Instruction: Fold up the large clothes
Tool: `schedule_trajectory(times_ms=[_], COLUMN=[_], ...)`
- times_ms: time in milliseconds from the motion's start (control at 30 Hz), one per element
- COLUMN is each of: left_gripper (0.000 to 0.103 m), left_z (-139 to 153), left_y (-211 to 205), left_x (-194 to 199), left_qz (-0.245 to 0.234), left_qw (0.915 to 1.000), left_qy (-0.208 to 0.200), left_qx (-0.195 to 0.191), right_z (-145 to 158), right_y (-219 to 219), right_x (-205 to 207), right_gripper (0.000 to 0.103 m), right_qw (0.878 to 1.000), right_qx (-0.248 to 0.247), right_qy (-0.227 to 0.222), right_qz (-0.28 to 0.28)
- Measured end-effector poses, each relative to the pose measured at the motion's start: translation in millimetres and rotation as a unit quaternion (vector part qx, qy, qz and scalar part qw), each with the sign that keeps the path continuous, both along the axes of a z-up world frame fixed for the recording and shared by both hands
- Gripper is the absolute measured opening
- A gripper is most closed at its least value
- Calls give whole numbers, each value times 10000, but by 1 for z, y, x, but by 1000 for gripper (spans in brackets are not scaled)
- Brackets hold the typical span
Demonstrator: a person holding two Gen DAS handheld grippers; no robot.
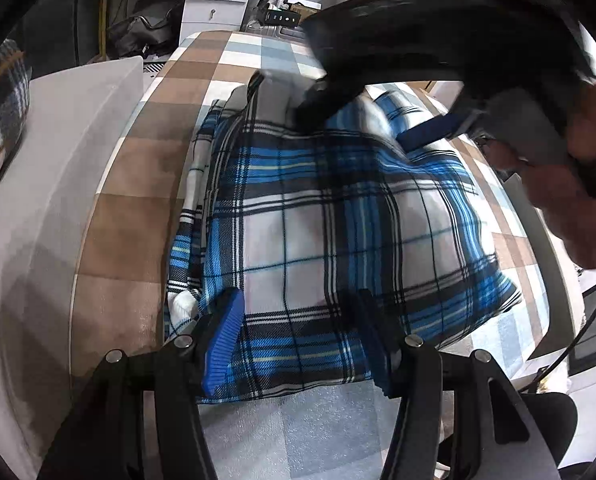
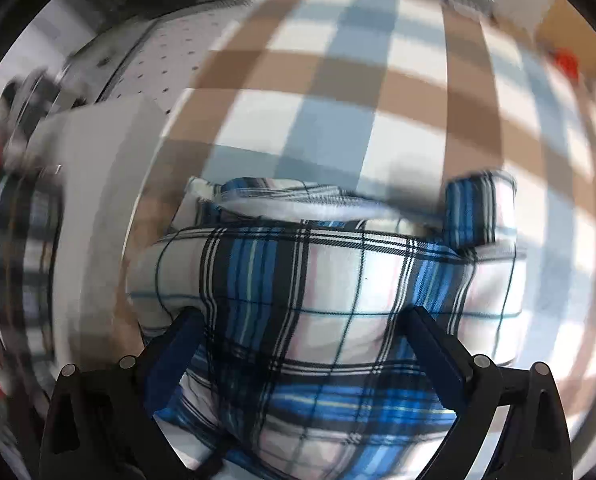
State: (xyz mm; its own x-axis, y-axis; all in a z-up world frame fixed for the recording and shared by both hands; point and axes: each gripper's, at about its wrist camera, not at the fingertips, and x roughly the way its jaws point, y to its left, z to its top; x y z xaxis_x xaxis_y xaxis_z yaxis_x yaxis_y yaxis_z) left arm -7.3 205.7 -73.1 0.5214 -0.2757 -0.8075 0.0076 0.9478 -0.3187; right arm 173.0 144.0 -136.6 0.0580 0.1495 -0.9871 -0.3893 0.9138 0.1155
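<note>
Two grippers stood with their jaws spread wide over a folded blue, white and black plaid flannel shirt that lay on a brown, blue and white checked cloth. Between the left gripper fingers sat its near edge; the right gripper straddled bunched fabric, gripping nothing.
</note>
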Motion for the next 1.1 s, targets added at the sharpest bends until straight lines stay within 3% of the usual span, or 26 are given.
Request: schedule_trajectory(times_ms=[133, 300, 400, 433, 500, 567, 633, 700, 833, 967, 1033, 1100], left_gripper=[53, 54, 54, 54, 54, 54, 54, 54, 54, 54, 54, 54], left_z=[-2, -2, 0, 2, 7, 12, 12, 11, -3, 5, 16, 29], left_y=[1, 2, 9, 13, 22, 25, 25, 20, 15, 4, 3, 7], left_x=[3, 3, 2, 1, 0, 0, 4, 8, 18, 10, 7, 5], left_qz=[41, -14, -13, 44, 256, 348, 374, 355, 384, 299, 346, 354], left_qw=[10000, 10000, 9995, 9990, 9962, 9939, 9919, 9909, 9914, 9960, 9962, 9960], left_qy=[23, 11, -14, -20, -110, -181, -205, -105, 182, 172, 210, 99], left_qx=[-48, -87, -324, -443, -820, -1032, -1199, -1293, -1234, -823, -767, -814], right_z=[-20, -15, 12, 27, 42, 52, 41, 20, -39, -46, -37, -21], right_y=[-7, -16, -45, -66, -93, -119, -135, -138, -149, -160, -164, -173], right_x=[9, -1, -14, -23, -36, -55, -72, -81, -79, -70, -75, -74], right_gripper=[103, 103, 103, 103, 103, 103, 103, 103, 103, 103, 103, 103], right_qw=[9998, 9994, 9913, 9793, 9654, 9605, 9579, 9586, 9564, 9443, 9461, 9361], right_qx=[123, 319, 1285, 2005, 2587, 2741, 2825, 2731, 2714, 3079, 3076, 3422], right_qy=[125, -133, -292, -269, -321, -362, 40, 500, 1067, 1131, 1002, 795], right_qz=[-22, 42, 53, 31, 71, 328, 520, 626, 128, -249, -141, -139])
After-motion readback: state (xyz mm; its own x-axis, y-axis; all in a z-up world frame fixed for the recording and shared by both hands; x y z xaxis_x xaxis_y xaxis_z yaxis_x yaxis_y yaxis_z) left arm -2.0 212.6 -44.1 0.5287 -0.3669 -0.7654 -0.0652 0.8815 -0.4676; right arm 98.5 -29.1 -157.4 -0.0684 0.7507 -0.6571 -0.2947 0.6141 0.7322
